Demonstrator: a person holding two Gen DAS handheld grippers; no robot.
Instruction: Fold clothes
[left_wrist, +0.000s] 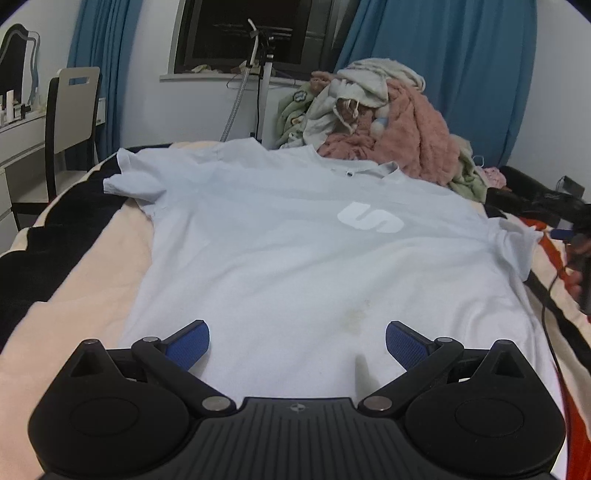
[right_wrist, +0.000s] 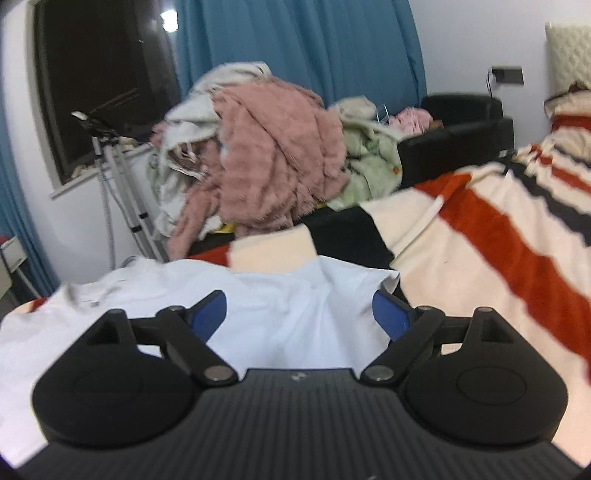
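Left wrist view: my left gripper (left_wrist: 297, 341) hovers at the hem of the white T-shirt (left_wrist: 295, 251), which lies spread flat on the striped blanket (left_wrist: 92, 266).
Shirt axis: runs straight away from me, collar far.
Right gripper (right_wrist: 299, 314): nearer a sleeve (right_wrist: 354, 280), just above it.
Claws: both spread wide, holding nothing.
Stage: I judge it fits laid out for folding.

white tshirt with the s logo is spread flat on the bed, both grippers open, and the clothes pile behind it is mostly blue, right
Not quite: the clothes pile is mostly pink with some pale green and cream, as the right wrist view shows; only the curtains are blue. The t-shirt is spread out, and the left gripper and right gripper are open.
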